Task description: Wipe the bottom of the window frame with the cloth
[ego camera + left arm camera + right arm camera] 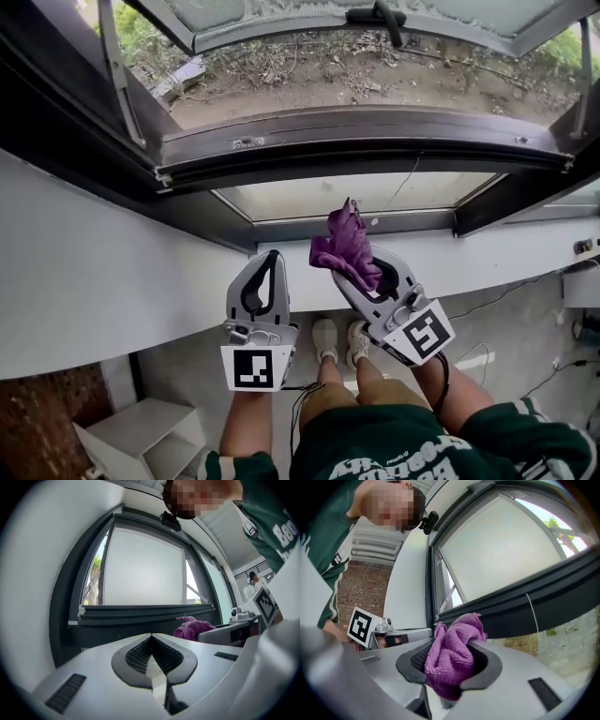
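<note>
A purple cloth (pixel 343 247) is bunched up in my right gripper (pixel 367 267), which is shut on it; the cloth (pixel 453 654) bulges out between the jaws. The gripper holds it in the air near the dark bottom rail of the window frame (pixel 375 147), short of touching it. My left gripper (pixel 269 272) hovers beside it to the left, jaws shut with nothing between them (pixel 151 641). In the left gripper view the cloth (pixel 192 627) shows at the right, in front of the dark frame rail (pixel 140 612).
The window sash (pixel 394 21) is swung open outward over bare ground. A white wall ledge (pixel 112 281) runs below the frame. A white shelf (pixel 141 436) stands on the floor at lower left, cables (pixel 487 356) lie at right.
</note>
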`<state>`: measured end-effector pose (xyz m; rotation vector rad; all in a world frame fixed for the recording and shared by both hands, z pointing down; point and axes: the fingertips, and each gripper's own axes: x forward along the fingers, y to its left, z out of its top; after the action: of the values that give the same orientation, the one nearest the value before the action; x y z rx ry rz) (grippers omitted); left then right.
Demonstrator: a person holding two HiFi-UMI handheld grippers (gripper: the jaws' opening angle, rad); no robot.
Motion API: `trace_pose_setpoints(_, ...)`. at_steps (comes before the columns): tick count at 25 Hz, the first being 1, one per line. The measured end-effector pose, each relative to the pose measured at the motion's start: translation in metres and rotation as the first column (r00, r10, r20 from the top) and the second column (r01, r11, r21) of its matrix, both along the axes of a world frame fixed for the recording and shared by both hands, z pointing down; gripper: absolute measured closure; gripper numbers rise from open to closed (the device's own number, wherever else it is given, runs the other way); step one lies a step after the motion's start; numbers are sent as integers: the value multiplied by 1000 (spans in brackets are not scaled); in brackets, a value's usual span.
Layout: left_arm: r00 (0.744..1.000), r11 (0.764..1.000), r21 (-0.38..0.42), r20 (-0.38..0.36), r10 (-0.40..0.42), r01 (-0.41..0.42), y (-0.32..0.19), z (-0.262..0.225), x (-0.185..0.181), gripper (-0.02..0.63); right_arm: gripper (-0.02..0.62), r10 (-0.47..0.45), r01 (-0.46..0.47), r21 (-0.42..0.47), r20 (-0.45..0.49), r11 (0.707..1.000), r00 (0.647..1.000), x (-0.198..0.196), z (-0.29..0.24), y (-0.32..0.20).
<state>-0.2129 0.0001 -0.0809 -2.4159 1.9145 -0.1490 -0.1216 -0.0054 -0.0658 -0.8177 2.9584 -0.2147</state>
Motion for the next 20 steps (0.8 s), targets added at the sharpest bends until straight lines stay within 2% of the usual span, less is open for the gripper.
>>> trace_pose_setpoints(8, 994, 994, -22, 34, -107, 108, 7, 52, -21, 603, 456, -161, 161, -92, 6, 983, 987, -29, 70, 9)
trace_pose_setpoints(13, 987, 991, -25, 101, -126, 129, 9, 78, -34, 603, 456, -264, 266, -80, 33, 961, 964, -54, 99, 19)
trace_pose_setpoints(20, 990, 988, -87, 74, -124, 130, 6, 119, -61, 603, 456, -240, 235, -113, -34, 965, 970, -85, 147, 12)
